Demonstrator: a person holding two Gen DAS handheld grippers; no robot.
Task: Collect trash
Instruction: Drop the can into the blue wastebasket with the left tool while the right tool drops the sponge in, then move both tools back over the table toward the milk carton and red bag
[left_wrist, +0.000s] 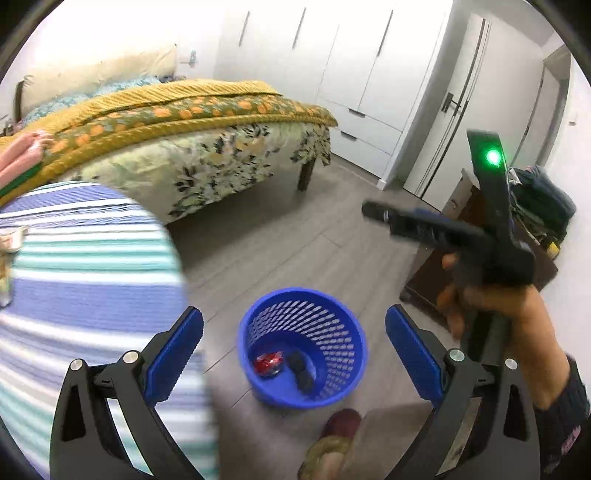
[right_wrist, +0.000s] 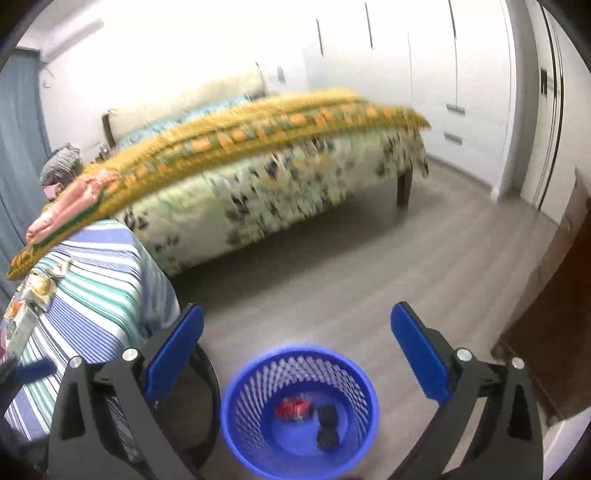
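Both tools wide over the bin

The left tool (left_wrist: 294, 339) and right tool (right_wrist: 297, 341) hold nothing; a red wrapper (left_wrist: 269, 363) lies in the blue bin (left_wrist: 255, 384).

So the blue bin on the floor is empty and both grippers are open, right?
Not quite. The bin isn't empty: a red wrapper and a dark lump lie at its bottom, as both wrist views show. The rest holds: it stands on the floor, and the left gripper and right gripper are both open.
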